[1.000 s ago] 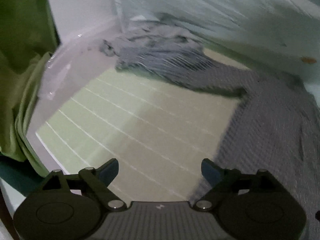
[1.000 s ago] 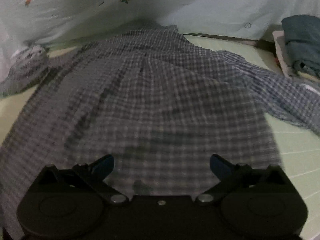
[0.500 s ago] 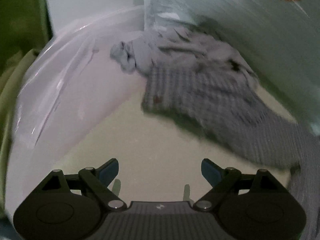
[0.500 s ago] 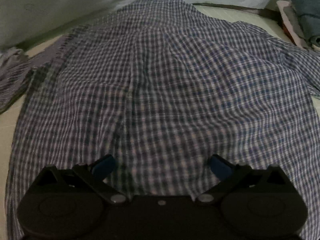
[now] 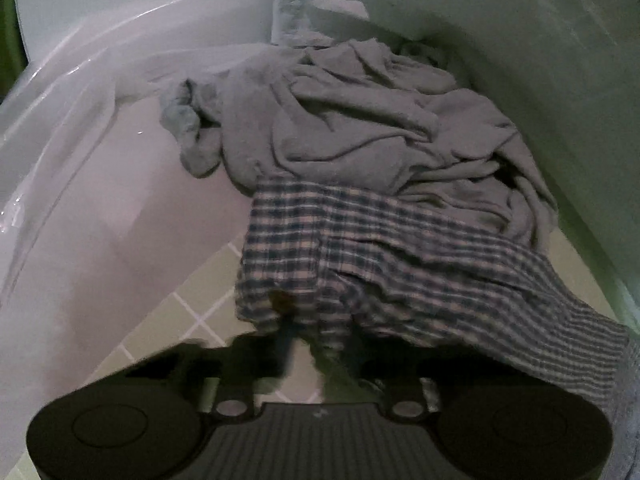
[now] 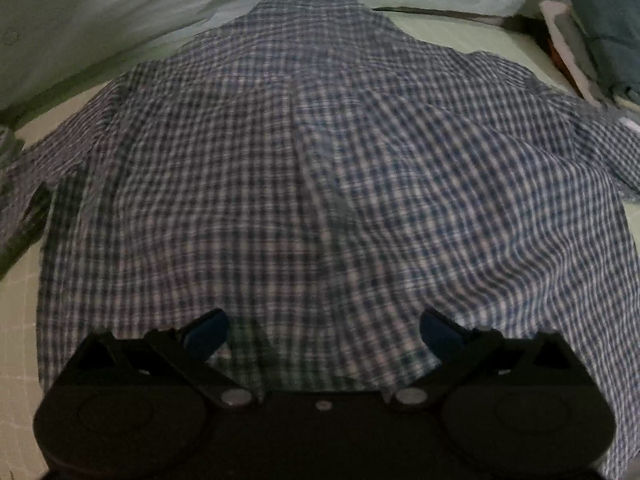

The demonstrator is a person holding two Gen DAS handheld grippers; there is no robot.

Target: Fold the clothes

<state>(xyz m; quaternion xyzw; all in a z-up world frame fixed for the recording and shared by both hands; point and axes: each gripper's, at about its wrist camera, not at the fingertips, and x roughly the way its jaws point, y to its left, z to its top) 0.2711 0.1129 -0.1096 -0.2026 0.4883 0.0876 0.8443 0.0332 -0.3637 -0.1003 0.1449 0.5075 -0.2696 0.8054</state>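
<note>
The room was dim. The bed was covered by a pale green mat with thin white lines that made squares. A light sheet with small prints rose along its far edge. A shiny white plastic cover lay over its left corner.

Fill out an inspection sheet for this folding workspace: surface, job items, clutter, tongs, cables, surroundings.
Surface: pale green gridded mat.
Job's things: checked shirt spread flat on the mat, collar at the far end; its sleeve cuff lies at the left tongs.
Clutter: crumpled grey garment behind the cuff; folded teal cloth at the far right.
Grippers: left tongs closing, cuff fabric between them; right tongs open over the shirt hem.
Cables: nothing seen.
Surroundings: clear plastic sheet on the left; pale cloth behind the shirt.
</note>
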